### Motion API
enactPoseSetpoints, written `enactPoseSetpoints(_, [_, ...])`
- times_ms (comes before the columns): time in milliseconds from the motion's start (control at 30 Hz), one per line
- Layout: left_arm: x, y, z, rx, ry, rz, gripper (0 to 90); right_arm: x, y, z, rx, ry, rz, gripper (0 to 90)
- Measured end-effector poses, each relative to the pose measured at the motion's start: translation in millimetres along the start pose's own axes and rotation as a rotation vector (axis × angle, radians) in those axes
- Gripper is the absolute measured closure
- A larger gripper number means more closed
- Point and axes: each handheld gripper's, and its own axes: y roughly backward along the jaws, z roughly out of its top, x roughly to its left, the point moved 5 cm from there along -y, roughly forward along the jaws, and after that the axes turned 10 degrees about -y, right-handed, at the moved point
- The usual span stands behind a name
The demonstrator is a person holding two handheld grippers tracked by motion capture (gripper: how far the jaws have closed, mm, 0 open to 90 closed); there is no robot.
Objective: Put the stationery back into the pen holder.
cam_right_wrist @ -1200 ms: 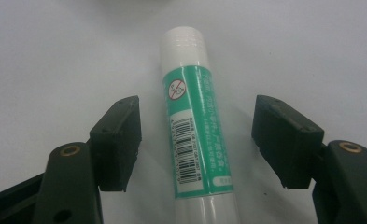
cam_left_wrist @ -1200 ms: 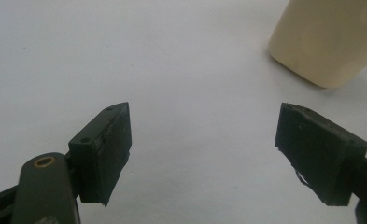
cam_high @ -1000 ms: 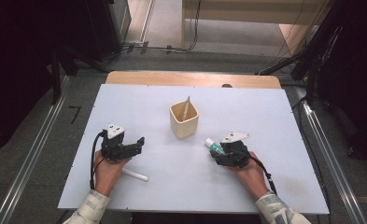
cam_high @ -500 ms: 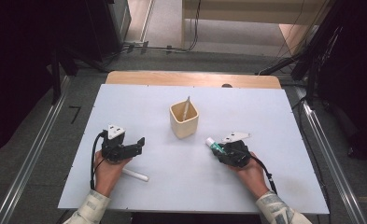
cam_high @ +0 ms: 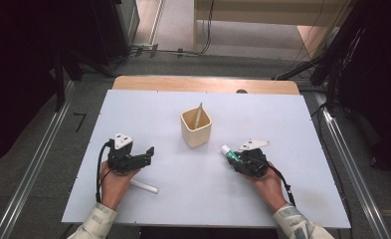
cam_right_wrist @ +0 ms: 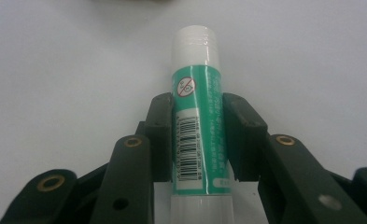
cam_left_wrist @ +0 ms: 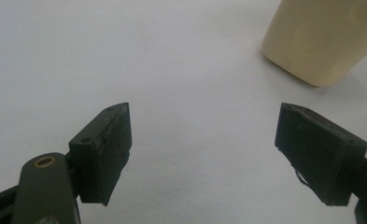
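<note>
White tabletop (cam_high: 282, 119) fills most of the room's middle, with dark floor and cables around it, and near its centre stands a cream cup (cam_high: 196, 128) that already has one thin white stick (cam_high: 198, 114) leaning inside. From where I stand, the right gripper (cam_high: 234, 158) sits at about four o'clock from the cup, near it but not touching, and its jaws are closed firmly on a glue stick (cam_right_wrist: 197, 130) with a green label and white cap; the right gripper view shows both pads pressing the label on its two sides, around the middle of the body. The capped end points toward ten o'clock, roughly at the cup. I judge that the step in hand is to bring this glue stick into the cup. To do it well, the person should lift first, turn the wrist until the stick stands nearly upright, bring it above the opening and clear of the rim and the leaning stick, and release only when the lower end is inside. The right forearm comes from five o'clock with the hand low on the table. The left gripper (cam_high: 148, 153) rests at about eight o'clock from the cup, jaws wide open and holding nothing, aimed toward the cup. A white pen (cam_high: 144, 186) lies just beside the left hand (cam_high: 114, 180).
</note>
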Motion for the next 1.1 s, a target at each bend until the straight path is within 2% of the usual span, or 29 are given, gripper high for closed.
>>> enactPoseSetpoints(333, [0.2,-1.1,-1.0,0.003,0.005,0.004,19.3,3.3,18.1,16.2,-0.063,-0.009,0.02,63.5])
enactPoseSetpoints(767, [2.8,-1.3,-5.5,0.012,0.008,0.01,19.3,3.2,33.9,49.8,-0.156,-0.045,0.03,63.5])
enactPoseSetpoints(1100, [3.3,-1.6,-6.3,0.015,0.005,0.014,19.3,8.3,35.7,69.6,-0.177,-0.03,0.03,63.5])
